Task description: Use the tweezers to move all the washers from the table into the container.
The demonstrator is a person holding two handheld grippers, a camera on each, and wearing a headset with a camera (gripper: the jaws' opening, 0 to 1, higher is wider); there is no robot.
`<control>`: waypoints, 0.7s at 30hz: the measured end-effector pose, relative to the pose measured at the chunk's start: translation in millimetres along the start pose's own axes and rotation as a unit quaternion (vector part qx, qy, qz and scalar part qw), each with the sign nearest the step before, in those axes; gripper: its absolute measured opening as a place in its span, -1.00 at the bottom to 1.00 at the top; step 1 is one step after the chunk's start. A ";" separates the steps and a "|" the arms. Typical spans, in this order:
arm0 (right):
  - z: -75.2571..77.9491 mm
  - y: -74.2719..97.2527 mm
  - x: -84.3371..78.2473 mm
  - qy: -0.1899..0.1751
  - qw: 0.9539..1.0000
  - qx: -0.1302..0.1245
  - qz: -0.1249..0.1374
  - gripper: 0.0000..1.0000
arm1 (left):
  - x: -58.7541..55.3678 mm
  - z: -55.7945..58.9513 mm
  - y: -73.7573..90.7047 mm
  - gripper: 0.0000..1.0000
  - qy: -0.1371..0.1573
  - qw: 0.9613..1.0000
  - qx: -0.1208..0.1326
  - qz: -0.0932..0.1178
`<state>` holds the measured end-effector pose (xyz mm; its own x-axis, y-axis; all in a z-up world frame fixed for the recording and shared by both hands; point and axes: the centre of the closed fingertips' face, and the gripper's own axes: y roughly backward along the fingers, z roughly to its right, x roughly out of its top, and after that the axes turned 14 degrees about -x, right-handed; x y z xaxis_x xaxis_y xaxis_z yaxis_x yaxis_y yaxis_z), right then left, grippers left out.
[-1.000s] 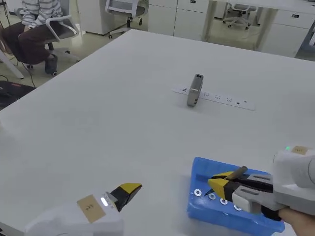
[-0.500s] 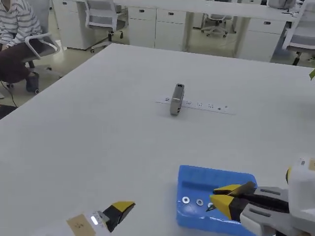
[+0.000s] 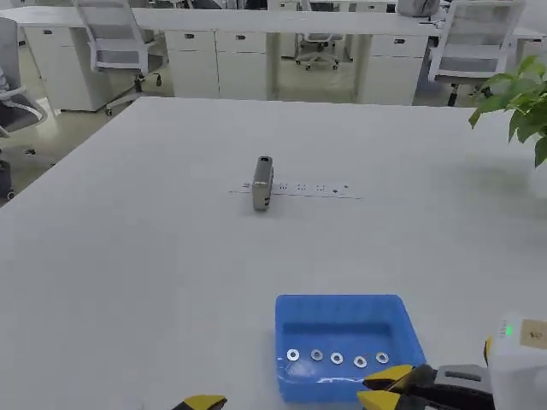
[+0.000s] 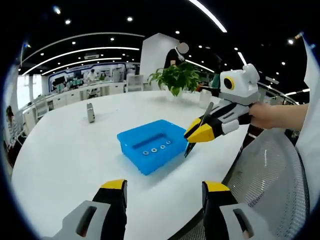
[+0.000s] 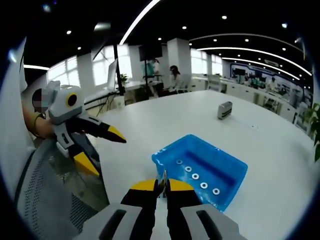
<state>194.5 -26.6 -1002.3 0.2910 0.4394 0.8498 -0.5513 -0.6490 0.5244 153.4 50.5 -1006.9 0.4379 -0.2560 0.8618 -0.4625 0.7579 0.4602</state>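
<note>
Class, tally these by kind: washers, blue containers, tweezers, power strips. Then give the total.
washers: 5
blue container: 1
tweezers: 1
power strip: 1
total: 8

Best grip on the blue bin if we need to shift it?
Pinch the bin by its far wall from above, one jaw inside, one outside: open top, thin upright rim. The washers lie in a row nearer the front, clear of it.

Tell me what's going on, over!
Left gripper open, empty. Right gripper shut on tweezers. Five washers in blue container. Nothing in the way.
</note>
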 end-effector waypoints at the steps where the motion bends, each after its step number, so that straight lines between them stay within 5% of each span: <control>1: -1.1 0.1 -3.3 0.001 1.000 -0.001 -0.004 -0.94 | -0.8 0.8 -0.4 0.19 0.000 1.000 -0.002 -0.003; 9: -5.7 -1.1 -27.8 0.036 0.998 -0.020 -0.041 -0.94 | -12.6 10.7 -5.3 0.14 0.020 0.999 -0.037 -0.034; 14: -13.7 6.4 -38.8 0.084 0.994 -0.004 -0.074 -0.94 | -20.3 18.9 -5.6 0.00 0.007 0.995 -0.068 -0.075; 19: -23.9 11.5 -56.1 0.108 0.989 0.023 -0.101 -0.95 | -7.0 26.0 -6.4 -0.15 -0.012 0.991 -0.105 -0.084; 21: -25.9 11.0 -58.1 0.111 0.989 0.030 -0.093 -0.95 | -0.7 28.9 -7.6 -0.25 -0.026 0.989 -0.119 -0.088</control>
<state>151.2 -43.2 -1047.2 0.2003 0.6754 0.7097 -0.4553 -0.5772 0.6779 134.3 27.6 -1004.8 0.4515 -0.4225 0.7859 -0.1859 0.8169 0.5460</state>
